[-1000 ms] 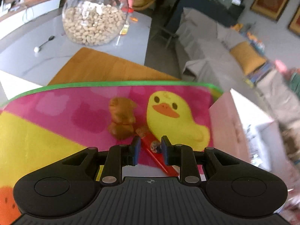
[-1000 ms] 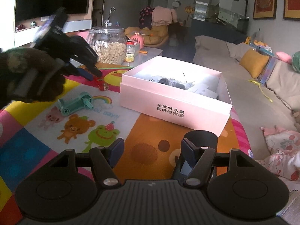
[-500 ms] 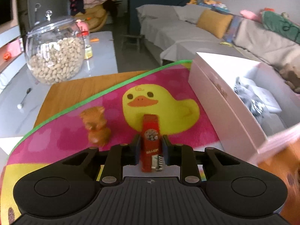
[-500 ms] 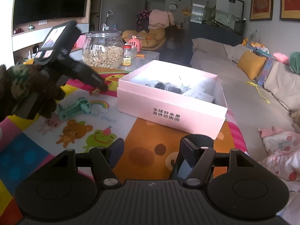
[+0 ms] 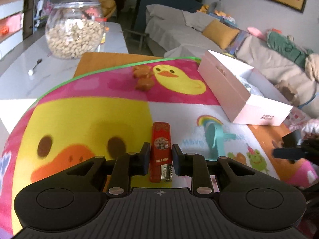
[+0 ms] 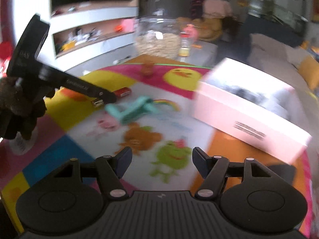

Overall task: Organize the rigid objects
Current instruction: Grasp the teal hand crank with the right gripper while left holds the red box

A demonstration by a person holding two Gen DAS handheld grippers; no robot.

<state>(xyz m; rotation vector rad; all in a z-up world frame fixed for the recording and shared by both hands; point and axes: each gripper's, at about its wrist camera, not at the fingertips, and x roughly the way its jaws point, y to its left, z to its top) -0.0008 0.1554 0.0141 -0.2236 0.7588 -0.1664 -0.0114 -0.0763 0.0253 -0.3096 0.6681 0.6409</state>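
Note:
My left gripper [image 5: 160, 151] is shut on a small red stapler [image 5: 160, 149], held lengthwise between the pads above the colourful play mat [image 5: 89, 115]. In the right wrist view that left gripper [image 6: 108, 98] comes in from the left, with the red stapler [image 6: 122, 92] at its tip. My right gripper [image 6: 161, 158] is open over the frog picture with nothing between its fingers. A teal plastic toy [image 5: 214, 137] [image 6: 131, 107] lies on the mat by the rainbow. The open pink box [image 5: 225, 87] [image 6: 249, 115] stands to the right with items inside.
A small brown bear figure [image 5: 142, 77] sits beside the duck picture. Behind the mat on the white table stand a glass jar of peanuts [image 5: 73, 31] and a spoon [image 5: 34, 67]. A sofa with cushions [image 5: 219, 33] lies beyond the box. The right wrist view is blurred.
My left gripper closed on the red stapler near the duck picture, then carried it back over the yellow patch. The right gripper swung left toward the teal toy, staying open.

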